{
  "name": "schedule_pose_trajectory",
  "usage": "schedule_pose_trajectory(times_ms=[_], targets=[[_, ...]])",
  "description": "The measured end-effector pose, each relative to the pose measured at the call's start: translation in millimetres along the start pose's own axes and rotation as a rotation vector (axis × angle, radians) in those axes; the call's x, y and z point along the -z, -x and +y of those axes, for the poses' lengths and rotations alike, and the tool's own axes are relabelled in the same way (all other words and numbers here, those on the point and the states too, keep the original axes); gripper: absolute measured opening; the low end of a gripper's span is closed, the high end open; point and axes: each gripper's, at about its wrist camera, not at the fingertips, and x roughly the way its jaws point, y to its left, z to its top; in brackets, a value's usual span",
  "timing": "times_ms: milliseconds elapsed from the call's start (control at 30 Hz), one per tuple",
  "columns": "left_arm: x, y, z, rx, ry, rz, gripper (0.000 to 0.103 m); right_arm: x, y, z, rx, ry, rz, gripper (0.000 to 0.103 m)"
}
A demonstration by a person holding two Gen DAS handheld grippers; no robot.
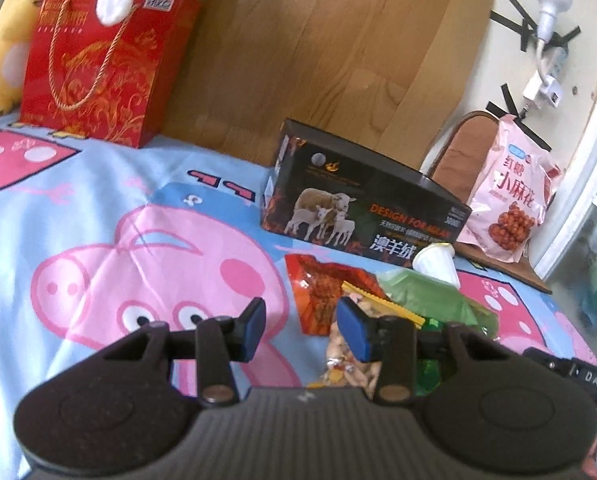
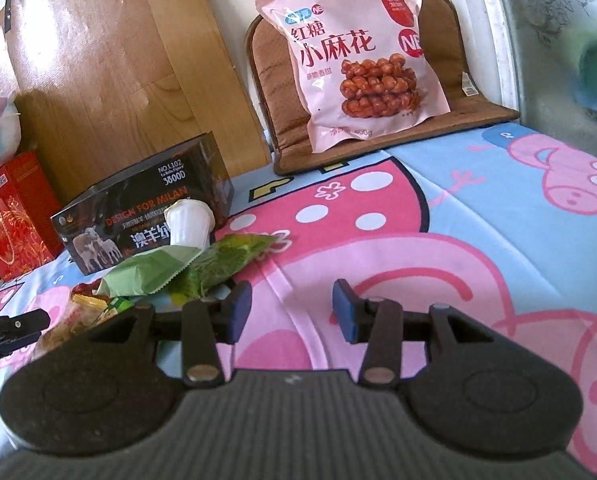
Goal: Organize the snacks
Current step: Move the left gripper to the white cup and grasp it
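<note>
Snacks lie heaped on the blue cartoon-pig bedsheet (image 1: 98, 184) in front of the black cardboard box printed with sheep (image 1: 362, 208). Through the left wrist camera, my left gripper (image 1: 300, 330) hangs spread and empty over a clear crinkly packet of pale nuts (image 1: 352, 356), beside a red foil pouch (image 1: 322, 292). These look light, soft and slippery, so I judge a pinch on a sealed edge safest.

Through the right wrist camera, my right gripper (image 2: 292, 310) is spread too, holding nothing, near the green plastic packets (image 2: 186, 264) and white ribbed cup (image 2: 188, 226). A pink bag of fried dough twists (image 2: 350, 60) leans on the brown cushion (image 2: 454, 48), well apart.
</note>
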Motion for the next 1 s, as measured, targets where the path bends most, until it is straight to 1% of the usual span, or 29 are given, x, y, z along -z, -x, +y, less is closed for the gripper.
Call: schedule_pose_trajectory(times_ms=[67,267,600,800,900,1000], targets=[[0.5,0.3,1.2,-0.011,0.010,-0.001,0.040,0.5,0.8,0.5,0.000,0.005,-0.001,0.048],[1.5,2.0,-2.9,-0.010,-0.011,-0.012,0.040,1.0,1.4,0.7,0.000,0.007,0.000,0.048],[1.9,2.9,-3.8,0.005,-0.017,-0.020,0.040,0.8,2.5,1.1,-0.015,0.004,0.000,0.051],[1.9,1.5,-4.6,0.032,-0.016,-0.004,0.040,0.8,4.1,0.9,-0.060,0.005,-0.003,0.052],[2.6,1.5,-6.3,0.044,-0.018,0.004,0.040,0.5,5.4,1.2,-0.095,0.013,-0.004,0.052],[-1.7,1.4,-6.1,0.102,0.006,0.034,0.040,-4.0,6.6,-0.5,-0.133,-0.001,0.002,0.052]])
